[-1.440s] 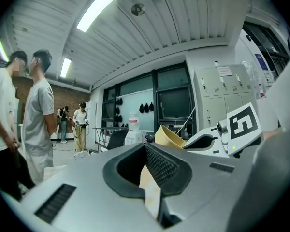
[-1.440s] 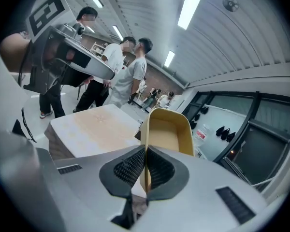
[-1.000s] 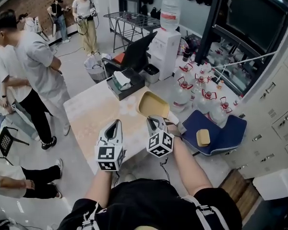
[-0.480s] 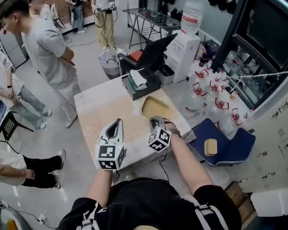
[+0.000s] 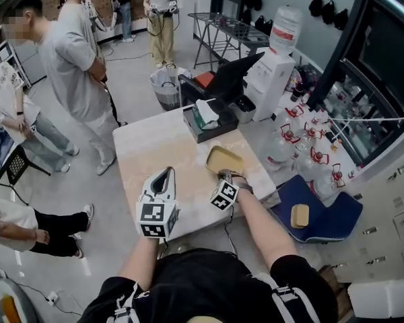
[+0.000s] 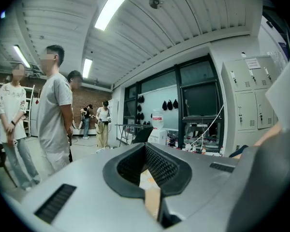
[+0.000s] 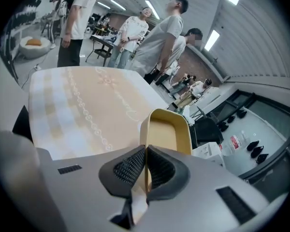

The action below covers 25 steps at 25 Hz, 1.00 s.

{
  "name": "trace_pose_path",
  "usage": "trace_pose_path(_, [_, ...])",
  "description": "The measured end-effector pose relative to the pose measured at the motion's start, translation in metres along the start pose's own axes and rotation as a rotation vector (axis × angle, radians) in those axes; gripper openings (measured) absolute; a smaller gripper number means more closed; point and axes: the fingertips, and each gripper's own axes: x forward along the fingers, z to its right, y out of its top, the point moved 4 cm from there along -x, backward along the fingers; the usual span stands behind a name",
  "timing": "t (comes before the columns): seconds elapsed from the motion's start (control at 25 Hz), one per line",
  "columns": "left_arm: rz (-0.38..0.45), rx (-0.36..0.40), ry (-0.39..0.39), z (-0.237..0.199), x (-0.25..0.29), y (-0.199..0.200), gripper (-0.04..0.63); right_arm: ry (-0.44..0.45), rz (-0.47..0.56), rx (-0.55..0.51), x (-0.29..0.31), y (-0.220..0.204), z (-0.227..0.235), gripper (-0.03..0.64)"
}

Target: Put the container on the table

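My right gripper (image 7: pixel 146 150) pinches the rim of the yellow container (image 5: pixel 225 160), mid-frame at the table (image 5: pixel 155 147). My left gripper (image 6: pixel 146 146) has its jaws together.

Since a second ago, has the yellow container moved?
Yes. The yellow container, clamped in the right gripper, has dropped toward the table: it was tilted up near the black box and is now level, low and further from it.
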Motion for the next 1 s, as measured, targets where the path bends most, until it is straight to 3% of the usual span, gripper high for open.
trace_pose_path(0.76, [-0.009,-0.002,0.053,-0.024,-0.001,-0.003,0.011,0.095,-0.155,-0.067,0.059,-0.025,-0.036,0.049])
trace_pose_path(0.88, [-0.011,-0.005,0.054,-0.026,-0.002,-0.006,0.012,0.12,-0.151,-0.025,0.06,-0.024,-0.039,0.117])
trace_pose_path(1.0, [-0.012,-0.008,0.052,-0.024,-0.003,-0.006,0.012,0.148,-0.099,0.087,0.051,-0.017,-0.035,0.137])
